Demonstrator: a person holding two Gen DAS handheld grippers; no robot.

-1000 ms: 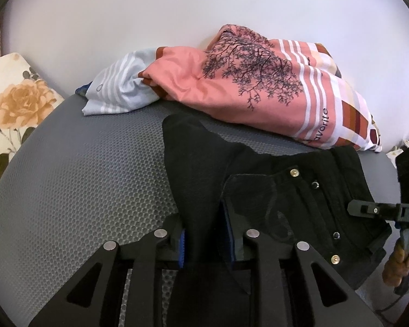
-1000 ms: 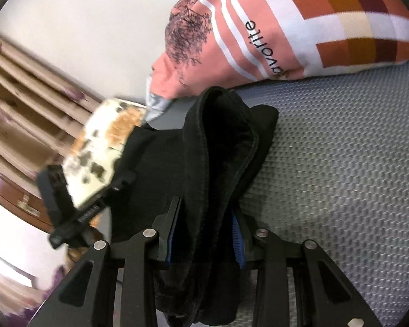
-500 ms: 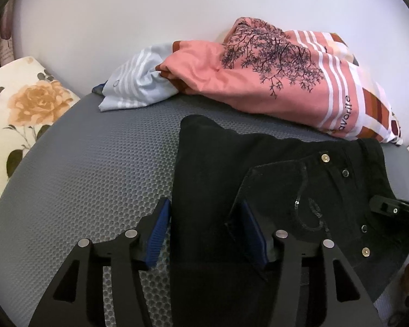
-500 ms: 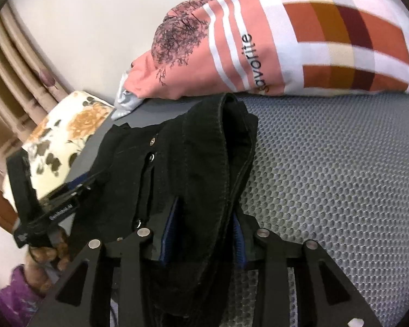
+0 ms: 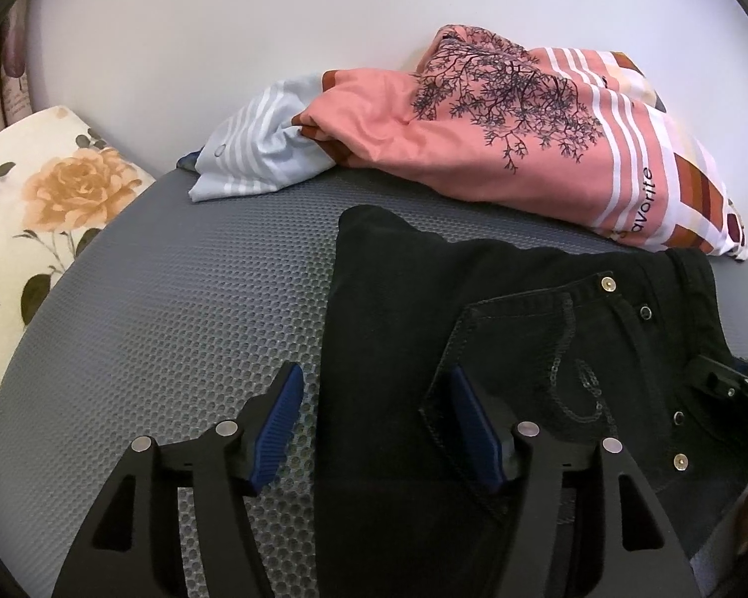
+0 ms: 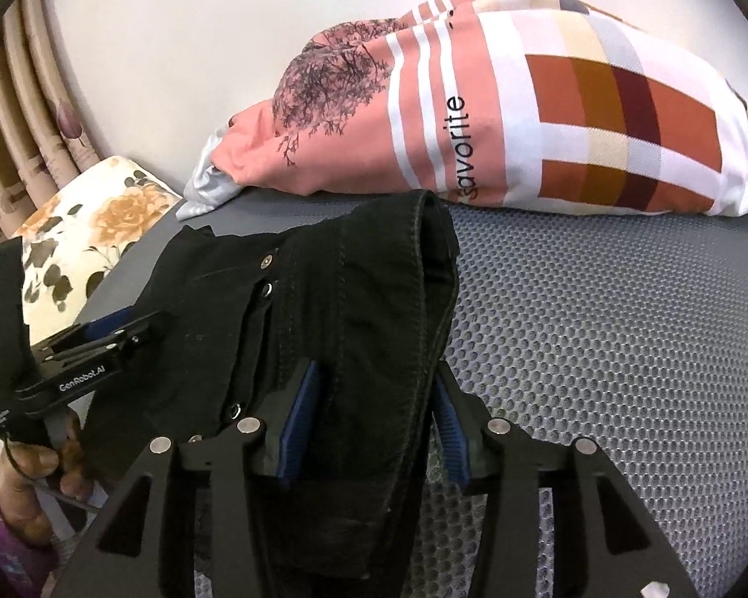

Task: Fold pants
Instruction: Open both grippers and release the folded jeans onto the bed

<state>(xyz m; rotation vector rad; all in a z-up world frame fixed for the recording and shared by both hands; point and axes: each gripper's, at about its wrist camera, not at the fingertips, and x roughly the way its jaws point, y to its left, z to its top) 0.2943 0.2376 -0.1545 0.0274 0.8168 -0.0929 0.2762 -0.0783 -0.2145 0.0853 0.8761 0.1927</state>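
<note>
Grey mesh surface (image 5: 174, 309) bears the folded black pants (image 5: 498, 299), lying near a pink pillow (image 5: 473, 139). Left claw (image 5: 374, 428) opening, pads clear of the pants edge between them. Right claw (image 6: 369, 428) opening, waistband fold between its pads.

Soft, even indoor light, faint shadows, no glare; both fisheye views bend and darken at the rims.
</note>
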